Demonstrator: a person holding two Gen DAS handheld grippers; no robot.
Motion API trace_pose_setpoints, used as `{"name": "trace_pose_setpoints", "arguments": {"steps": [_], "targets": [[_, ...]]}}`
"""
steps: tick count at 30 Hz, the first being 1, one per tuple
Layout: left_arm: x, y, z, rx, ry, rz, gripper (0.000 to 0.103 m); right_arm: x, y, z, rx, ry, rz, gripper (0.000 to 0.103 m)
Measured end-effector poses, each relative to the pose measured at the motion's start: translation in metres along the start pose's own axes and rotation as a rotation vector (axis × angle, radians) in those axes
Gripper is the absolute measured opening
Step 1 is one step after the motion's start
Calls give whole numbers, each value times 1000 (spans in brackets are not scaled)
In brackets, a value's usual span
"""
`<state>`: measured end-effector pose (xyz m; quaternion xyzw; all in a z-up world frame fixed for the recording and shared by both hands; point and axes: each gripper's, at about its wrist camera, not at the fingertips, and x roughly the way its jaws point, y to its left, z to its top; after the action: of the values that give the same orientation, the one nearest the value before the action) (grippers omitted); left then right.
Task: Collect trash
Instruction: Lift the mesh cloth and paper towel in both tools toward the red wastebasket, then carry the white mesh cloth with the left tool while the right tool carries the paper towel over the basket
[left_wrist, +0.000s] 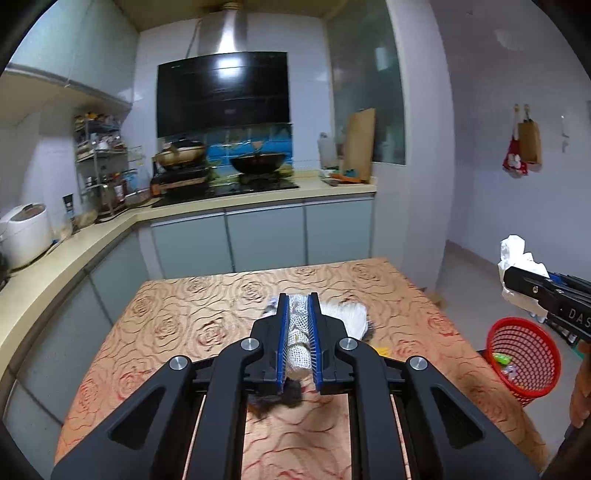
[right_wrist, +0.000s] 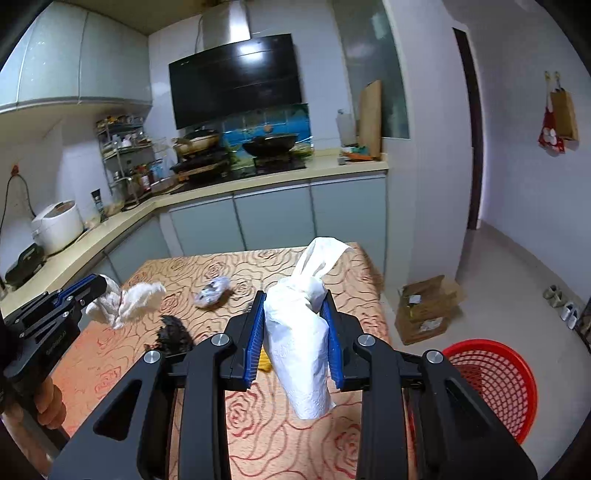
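A: What does the right gripper (right_wrist: 295, 325) have?

B: Its blue pads are pressed on a crumpled white paper towel (right_wrist: 301, 332), which sticks out past the fingertips and hangs down toward the camera. It is lifted clear of the table (right_wrist: 258, 424).

A: And the left gripper (left_wrist: 298, 332)?

B: Its jaws are nearly together, clamped on a white foam net sleeve (left_wrist: 299, 332). From the right wrist view, the loose end of that net fans out beyond the fingertips, above the table's left edge.

A: What trash is on the rose-patterned tablecloth?

B: A dark tangled clump (right_wrist: 173, 332) lies nearest, left of the middle. A yellow scrap (right_wrist: 265, 363) shows just below the right gripper's fingers. Farther in, toward the far edge, sits a crumpled grey-and-white wrapper (right_wrist: 212, 291).

A: Where does the trash go?

B: A red mesh basket (right_wrist: 495, 384) stands on the floor just off the table's right edge, with a few scraps already in it.

A: Beyond that?

B: A cardboard box (right_wrist: 424, 310) on the floor by the far right corner, then the kitchen counter (right_wrist: 258, 188) with a wok (right_wrist: 271, 142) on the stove.
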<state>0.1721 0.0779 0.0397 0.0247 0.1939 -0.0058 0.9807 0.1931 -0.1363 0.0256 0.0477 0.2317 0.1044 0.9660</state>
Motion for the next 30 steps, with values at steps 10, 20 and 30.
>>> {"name": "trace_pose_setpoints", "arguments": {"steps": [10, 20, 30], "targets": [[9, -40, -1, 25, 6, -82, 10, -12, -32, -2, 35, -10, -53, 29], [5, -23, -40, 37, 85, -126, 25, -16, -41, -10, 50, -9, -57, 29], [-6, -31, -96, 139, 204, -309, 48, -26, -34, -13, 43, -12, -45, 29]]}}
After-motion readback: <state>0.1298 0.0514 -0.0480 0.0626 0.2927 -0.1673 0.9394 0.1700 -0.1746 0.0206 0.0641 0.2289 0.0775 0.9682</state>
